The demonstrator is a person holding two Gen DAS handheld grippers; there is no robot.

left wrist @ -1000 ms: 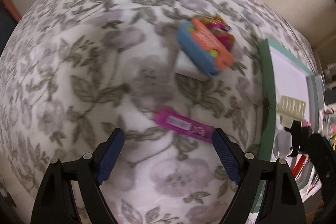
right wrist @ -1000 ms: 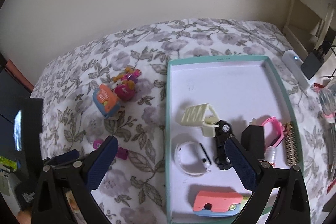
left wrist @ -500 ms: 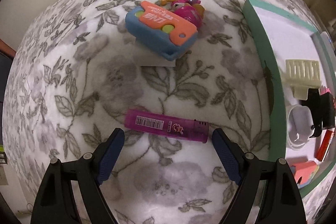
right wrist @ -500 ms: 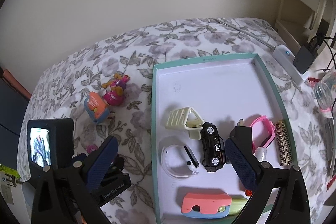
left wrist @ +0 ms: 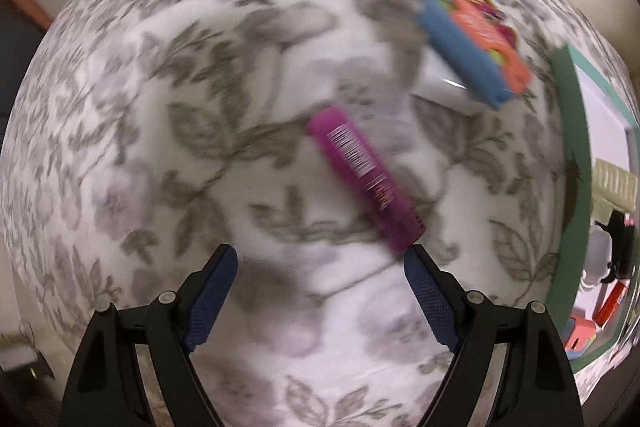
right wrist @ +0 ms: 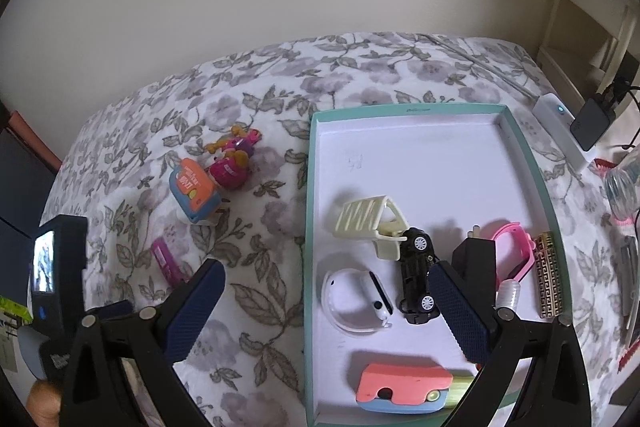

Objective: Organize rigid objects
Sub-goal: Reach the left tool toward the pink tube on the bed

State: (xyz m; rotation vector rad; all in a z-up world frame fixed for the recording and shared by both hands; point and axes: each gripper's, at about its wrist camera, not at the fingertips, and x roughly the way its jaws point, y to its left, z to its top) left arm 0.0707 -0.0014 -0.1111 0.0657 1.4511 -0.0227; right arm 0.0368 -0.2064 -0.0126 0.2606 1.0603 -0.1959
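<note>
A magenta lighter [left wrist: 366,183] lies diagonally on the floral bedspread, just ahead of my open, empty left gripper [left wrist: 320,279]; its lower end is near the right fingertip. It also shows in the right wrist view [right wrist: 167,262]. A blue-and-orange toy [left wrist: 472,47] and a pink figure [right wrist: 232,165] lie beyond it. My right gripper [right wrist: 326,301] is open and empty, held above the teal tray's rim [right wrist: 309,227]. The tray holds a cream hair clip [right wrist: 368,223], a black toy car [right wrist: 416,279], a white band [right wrist: 356,301] and a pink-and-blue toy [right wrist: 404,387].
The tray also holds a pink band [right wrist: 516,243], a black block [right wrist: 476,259] and a gold patterned tube [right wrist: 549,275]. A white power strip [right wrist: 560,127] with a black adapter lies at the right. The left gripper's body with its screen [right wrist: 52,267] shows at the left.
The left view has swung and is blurred; the lighter now appears diagonal and higher, between the fingers' line. The right gripper has shifted slightly left over the tray edge. Both grippers stayed open.
</note>
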